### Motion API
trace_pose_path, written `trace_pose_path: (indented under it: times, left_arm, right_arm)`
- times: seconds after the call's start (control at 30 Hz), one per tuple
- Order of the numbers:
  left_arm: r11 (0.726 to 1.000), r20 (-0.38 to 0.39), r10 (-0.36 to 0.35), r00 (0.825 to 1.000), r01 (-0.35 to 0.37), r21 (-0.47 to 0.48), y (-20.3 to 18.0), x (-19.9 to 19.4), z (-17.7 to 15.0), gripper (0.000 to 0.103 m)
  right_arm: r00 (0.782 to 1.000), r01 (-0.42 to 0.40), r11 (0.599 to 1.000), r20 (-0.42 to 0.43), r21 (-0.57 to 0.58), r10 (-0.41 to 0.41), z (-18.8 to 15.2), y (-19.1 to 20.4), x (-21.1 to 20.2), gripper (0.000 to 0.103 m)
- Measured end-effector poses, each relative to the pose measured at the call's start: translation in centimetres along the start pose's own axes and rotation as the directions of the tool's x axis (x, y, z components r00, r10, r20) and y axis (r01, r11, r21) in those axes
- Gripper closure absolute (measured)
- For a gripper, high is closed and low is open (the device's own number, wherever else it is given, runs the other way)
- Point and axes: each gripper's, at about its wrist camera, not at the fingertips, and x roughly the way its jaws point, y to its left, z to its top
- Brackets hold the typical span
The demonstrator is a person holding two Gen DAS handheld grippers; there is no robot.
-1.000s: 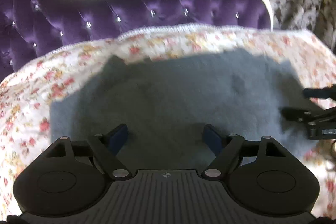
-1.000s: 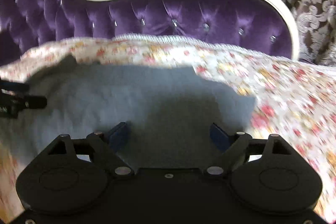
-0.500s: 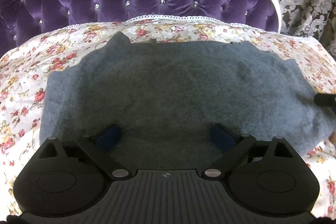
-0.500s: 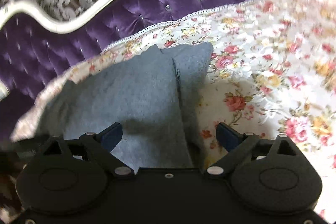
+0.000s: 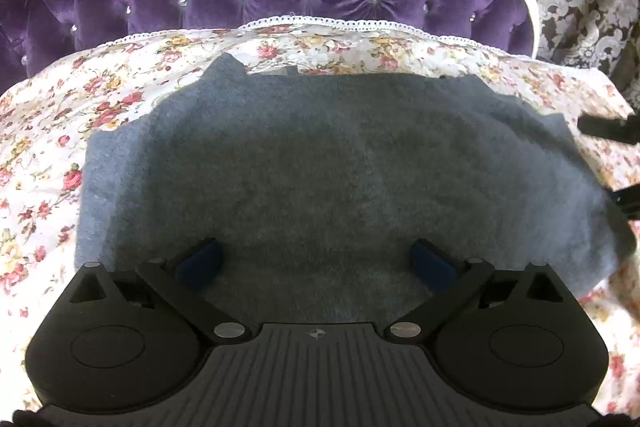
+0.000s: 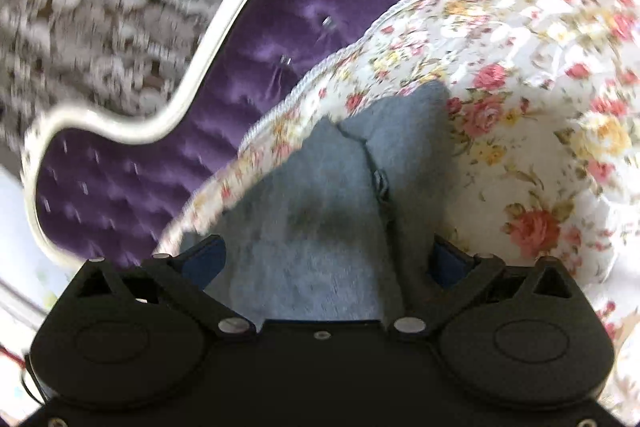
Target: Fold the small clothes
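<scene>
Ahead of my left gripper [image 5: 316,261], jaws spread wide, the grey garment [image 5: 320,163] lies flat on the floral sheet [image 5: 48,115]. My right gripper [image 6: 326,259], also spread, has swung to the garment's right edge since a second ago, likely lining up a fold.

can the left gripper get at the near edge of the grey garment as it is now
Probably yes: the left gripper is open right over the grey garment, which lies flat on the floral sheet, nothing between.
</scene>
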Motion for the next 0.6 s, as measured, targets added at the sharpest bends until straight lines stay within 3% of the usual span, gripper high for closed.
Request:
trace_pose_path:
  times: [0.03, 0.23, 0.37, 0.5, 0.6]
  left_arm:
    - [1.000, 0.001, 0.005, 1.000, -0.005, -0.008, 0.0, -0.3, 0.5, 0.008]
    - [0.999, 0.046, 0.032, 0.998, -0.032, -0.008, -0.9, 0.0, 4.8, 0.009]
    - [0.998, 0.010, 0.062, 0.998, -0.062, -0.008, -2.0, 2.7, 7.1, 0.009]
    - [0.994, -0.062, 0.104, 0.993, -0.106, -0.023, -2.5, 6.3, 7.5, 0.007]
    - [0.989, -0.034, 0.148, 0.988, -0.147, 0.015, -3.2, 7.0, 7.2, 0.002]
  right_arm:
    - [1.000, 0.003, 1.000, -0.020, 0.001, -0.003, 0.2, 0.1, 0.1, 0.000]
    - [0.999, 0.010, 1.000, -0.046, 0.001, -0.010, 0.5, 0.2, 0.4, 0.000]
    - [0.999, 0.008, 1.000, -0.050, -0.001, -0.008, 0.5, 0.1, 0.3, 0.000]
    - [0.998, 0.001, 1.000, -0.058, 0.014, 0.000, 0.8, 0.0, 0.5, 0.000]
    - [0.998, -0.001, 1.000, -0.067, 0.018, 0.002, 0.9, 0.0, 0.5, 0.000]
